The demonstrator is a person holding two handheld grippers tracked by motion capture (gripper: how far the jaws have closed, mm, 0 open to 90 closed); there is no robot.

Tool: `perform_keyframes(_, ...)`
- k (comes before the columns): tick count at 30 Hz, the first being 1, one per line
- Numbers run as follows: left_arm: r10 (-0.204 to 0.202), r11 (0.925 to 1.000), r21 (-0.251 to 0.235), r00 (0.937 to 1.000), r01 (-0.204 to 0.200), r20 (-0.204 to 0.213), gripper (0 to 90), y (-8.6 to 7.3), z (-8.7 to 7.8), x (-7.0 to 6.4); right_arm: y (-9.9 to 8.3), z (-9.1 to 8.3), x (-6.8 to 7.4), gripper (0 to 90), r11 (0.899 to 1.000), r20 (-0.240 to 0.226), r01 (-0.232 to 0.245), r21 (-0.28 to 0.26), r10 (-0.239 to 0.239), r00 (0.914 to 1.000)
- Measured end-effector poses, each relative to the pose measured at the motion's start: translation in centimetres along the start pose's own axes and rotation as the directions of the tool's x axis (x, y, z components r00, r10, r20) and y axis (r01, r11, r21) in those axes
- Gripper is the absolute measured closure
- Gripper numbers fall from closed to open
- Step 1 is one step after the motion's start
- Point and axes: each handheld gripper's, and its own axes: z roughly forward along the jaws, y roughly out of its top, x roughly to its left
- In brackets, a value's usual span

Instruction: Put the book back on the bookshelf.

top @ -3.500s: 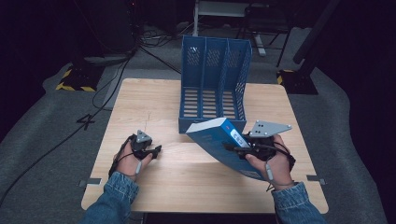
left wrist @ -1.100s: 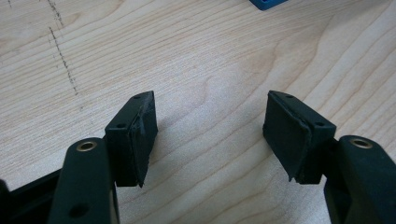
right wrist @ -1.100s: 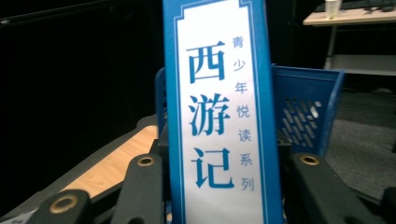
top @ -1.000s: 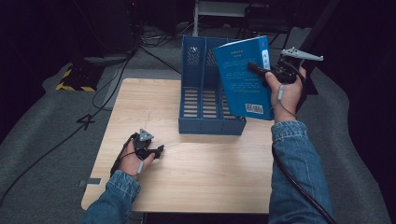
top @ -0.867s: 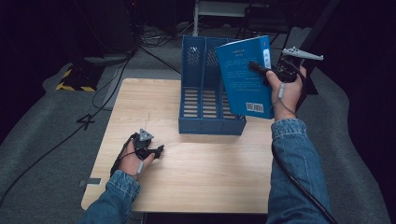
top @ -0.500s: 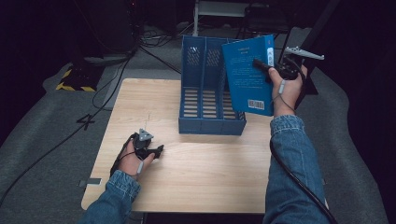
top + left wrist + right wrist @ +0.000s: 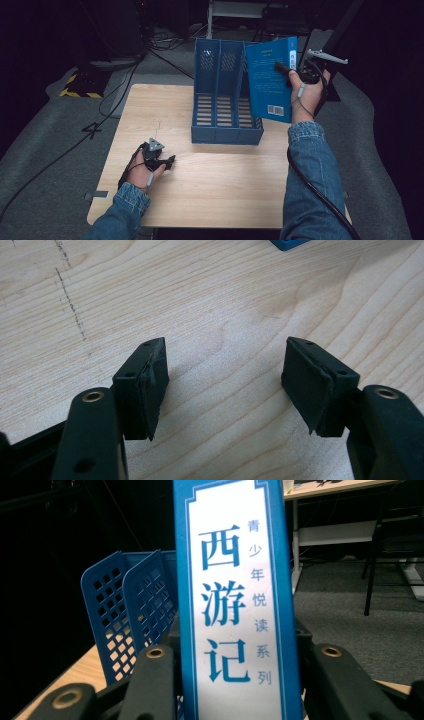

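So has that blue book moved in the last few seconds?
Yes. The blue book has gone from low over the table's near right part up and away, and is now upright over the blue file rack's right end, clamped in the right gripper.

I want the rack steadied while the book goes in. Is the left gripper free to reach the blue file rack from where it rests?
Probably yes. The left gripper is open and holds nothing, and bare table lies between it and the file rack.

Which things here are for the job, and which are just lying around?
For the job:
- blue paperback book
- blue plastic file rack
- right gripper, clamping the book

Just there:
- left gripper, open on the wooden table
- floor cables
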Motion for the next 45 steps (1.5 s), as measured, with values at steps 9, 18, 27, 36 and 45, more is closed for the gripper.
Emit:
perform_keyframes(9,-0.002,1.0,0.001,1.0,0.002,0.0,35.5,0.0,0.0,0.0,-0.2,1.8,2.1,61.9,1.0,-0.028,0.005,0.014,-0.004,0.9996)
perform_keyframes(18,-0.003,1.0,0.001,1.0,0.003,0.003,35.5,0.0,0.0,0.0,-0.5,3.5,2.1,61.9,1.0,-0.029,0.001,0.002,-0.001,0.9996)
perform_keyframes(27,-0.003,1.0,0.001,1.0,0.003,0.002,35.5,0.0,0.0,0.0,-0.5,3.0,3.1,61.9,0.999,-0.041,0.05,-0.019,-0.05,0.9979)
perform_keyframes(36,-0.002,1.0,0.0,1.0,0.002,0.001,35.5,0.0,0.0,0.0,-0.8,3.8,2.7,61.8,0.996,-0.094,0.043,-0.079,-0.05,0.9943)
perform_keyframes(45,-0.001,1.0,0.003,1.0,0.001,0.001,35.5,0.0,0.0,0.0,-2.9,5.6,1.5,61.3,0.996,-0.099,0.057,-0.073,-0.064,0.993)
